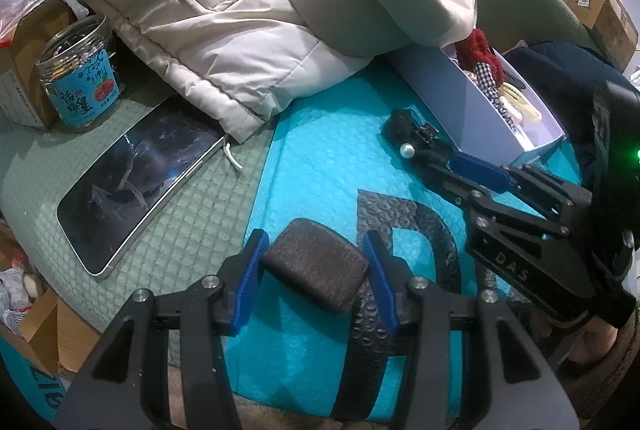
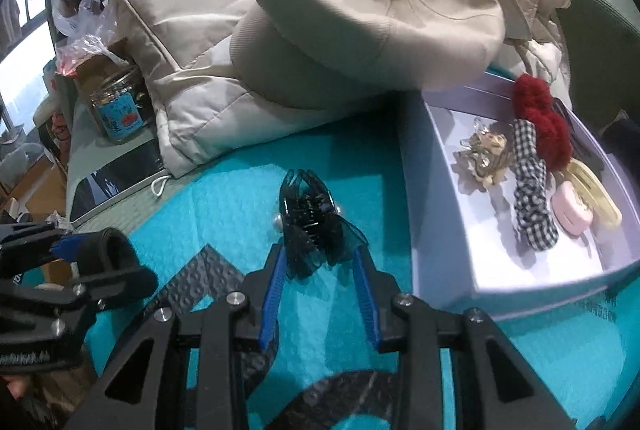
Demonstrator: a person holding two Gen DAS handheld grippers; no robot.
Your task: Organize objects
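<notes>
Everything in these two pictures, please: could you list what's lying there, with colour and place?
Padded mailer: one, turquoise with dark print, under everything in front.
Hair claw: one, dark translucent with pearls, on the mailer, between the right tongs' pads.
Dark band: one, brownish-black, between the left tongs' pads.
Box: one, lilac, open, right of the claw.
Scrunchie: one, red, in the box.
Checked tie: one, black-and-white, in the box.
Pink clip: one, in the box.
Yellow clip: one, in the box.
Cap: one, beige, on the jacket.
Jacket: one, cream, behind.
Phone: one, dark screen, left.
Jar: one, clear, blue label, far left.
Left tongs: black, blue pads.
Right tongs: same.
</notes>
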